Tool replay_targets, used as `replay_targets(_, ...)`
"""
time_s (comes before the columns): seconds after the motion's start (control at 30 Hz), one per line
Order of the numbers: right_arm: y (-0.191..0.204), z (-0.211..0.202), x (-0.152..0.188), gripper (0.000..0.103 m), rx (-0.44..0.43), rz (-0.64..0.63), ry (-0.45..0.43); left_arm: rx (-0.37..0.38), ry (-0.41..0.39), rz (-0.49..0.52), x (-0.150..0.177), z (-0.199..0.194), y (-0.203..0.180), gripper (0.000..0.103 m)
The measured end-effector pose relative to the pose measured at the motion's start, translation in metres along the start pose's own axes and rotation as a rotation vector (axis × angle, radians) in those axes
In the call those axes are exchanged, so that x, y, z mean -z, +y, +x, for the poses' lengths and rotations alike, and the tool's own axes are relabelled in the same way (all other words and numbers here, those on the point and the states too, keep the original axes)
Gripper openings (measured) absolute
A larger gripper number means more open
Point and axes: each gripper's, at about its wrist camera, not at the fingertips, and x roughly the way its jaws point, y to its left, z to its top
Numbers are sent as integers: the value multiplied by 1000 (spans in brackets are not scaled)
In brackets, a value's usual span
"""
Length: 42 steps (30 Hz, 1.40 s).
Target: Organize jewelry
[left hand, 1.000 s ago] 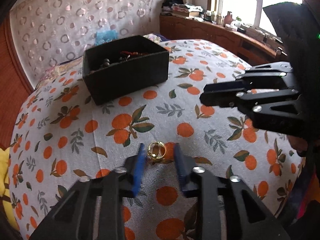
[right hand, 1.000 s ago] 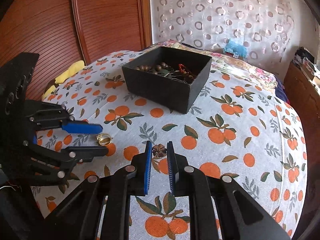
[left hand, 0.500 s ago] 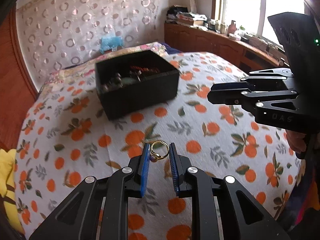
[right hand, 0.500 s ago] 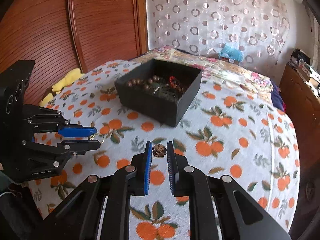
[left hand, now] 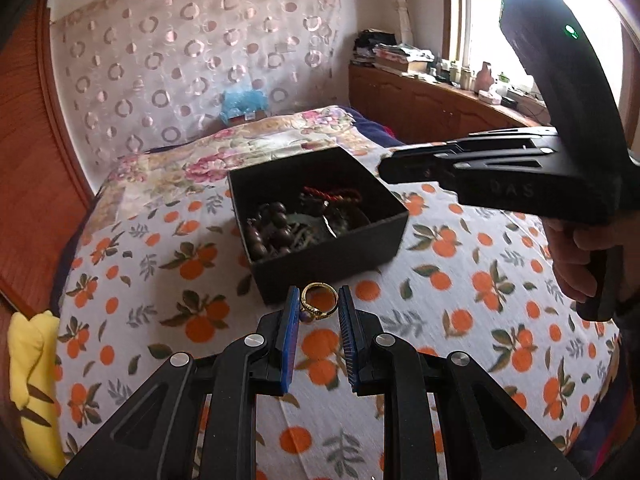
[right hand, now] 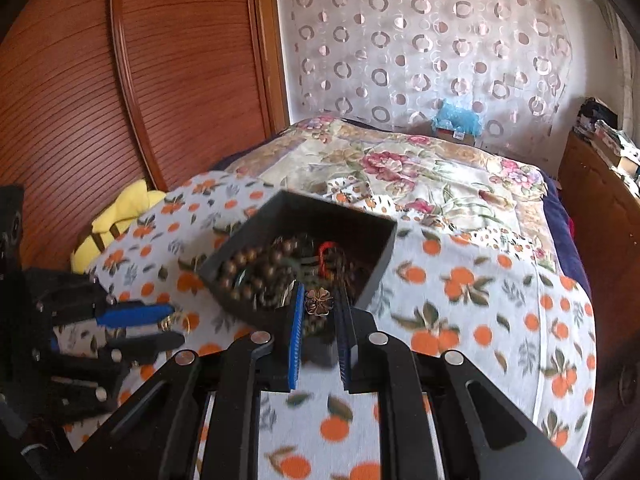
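Jewelry box sits just beyond both sets of fingers, rim open above. Left gripper clamps a gold ring; right gripper clamps a flower brooch.

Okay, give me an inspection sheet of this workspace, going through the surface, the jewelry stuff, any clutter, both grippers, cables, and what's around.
Surface: bed under an orange-print cloth, floral quilt beyond it.
Job's things: open black box with a dark bead string, a red cord and other tangled pieces; gold ring; bronze flower piece.
Clutter: yellow cloth at the bed's edge.
Grippers: left gripper shut on the ring, in front of the box; right gripper shut on the flower piece, at the box's near wall.
Cables: nothing seen.
Surroundings: circle-patterned curtain, wooden panelling, cluttered wooden ledge under a window.
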Motion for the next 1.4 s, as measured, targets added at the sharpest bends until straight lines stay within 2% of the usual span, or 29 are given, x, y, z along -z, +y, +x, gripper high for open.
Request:
replay_targets(0.17, -4, 12, -19, 17, -30, 23, 4, -16, -17, -10, -12, 4, 8, 18)
replay_targets(0.23, -6, 16, -24, 17, -68, 51, 3, -20, -24, -16, -17, 6, 10, 18)
replay_targets(0.37, -9, 17, -31, 32, -64, 75, -13, -29, -32, -30, -25, 9, 15, 18)
replay_targets(0.87, -25, 2, -11, 32, 35, 55, -20, -69, -20, -60, -66, 54, 29, 18)
replay_targets(1.07, -29, -3, 0, 32, 69, 48, -27, -79, -13, -109, -73, 64, 40, 19)
replay_targets(1.13, -29, -5, 3, 32, 80, 50, -35, -82, -10, -114, -73, 64, 42, 21)
replay_targets(1.2, -30, -8, 5, 32, 98, 59, -52, -98, -9, -113, -70, 63, 44, 39)
replay_targets(1.33, -27, -13, 14, 32, 109, 77, -73, -100, -11, -124, -62, 57, 46, 43)
replay_targets(1.4, -24, -13, 17, 32, 115, 84, -78, -116, -16, -123, -58, 52, 45, 63)
